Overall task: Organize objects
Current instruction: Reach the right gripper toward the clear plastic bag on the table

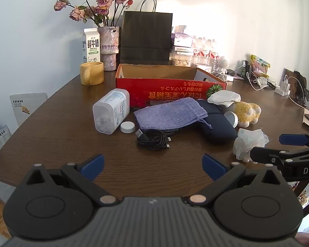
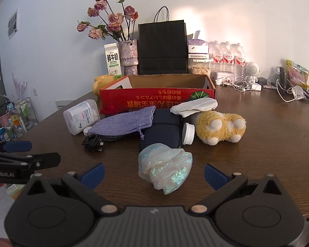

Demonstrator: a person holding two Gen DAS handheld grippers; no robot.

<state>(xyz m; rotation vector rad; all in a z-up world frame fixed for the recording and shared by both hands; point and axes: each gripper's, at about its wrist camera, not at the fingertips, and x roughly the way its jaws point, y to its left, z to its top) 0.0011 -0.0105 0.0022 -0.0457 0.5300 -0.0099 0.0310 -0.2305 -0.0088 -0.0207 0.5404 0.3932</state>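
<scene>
1. Judging by the red cardboard box (image 1: 171,86), nothing is organised yet: it stands at twelve o'clock from my hand-held grippers on the bench (image 1: 72,140), and the part of its inside I can see holds nothing.
2. Next in size, the dark blue case (image 2: 160,129) lies in front of the box, with the purple drawstring pouch (image 1: 171,113) draped over its nine o'clock edge. Both wait to be moved.
3. At two o'clock in the right wrist view the yellow plush toy (image 2: 220,127) lies on its side, a folded white cloth (image 2: 193,106) at its eleven o'clock leaning on the box front.
4. The clear plastic canister (image 1: 111,111) lies tipped at ten o'clock in the left view, its white lid (image 1: 127,127) loose beside it.
5. A crumpled iridescent bag (image 2: 164,166) sits nearest, dead ahead of my right hand-held gripper (image 2: 154,175), probably the first pick.
6. The coiled black cable (image 1: 154,140) lies ahead of my left hand-held gripper (image 1: 153,164).
7. Both hand-held grippers hover spread wide and empty, so I judge every piece is still to go in.
</scene>
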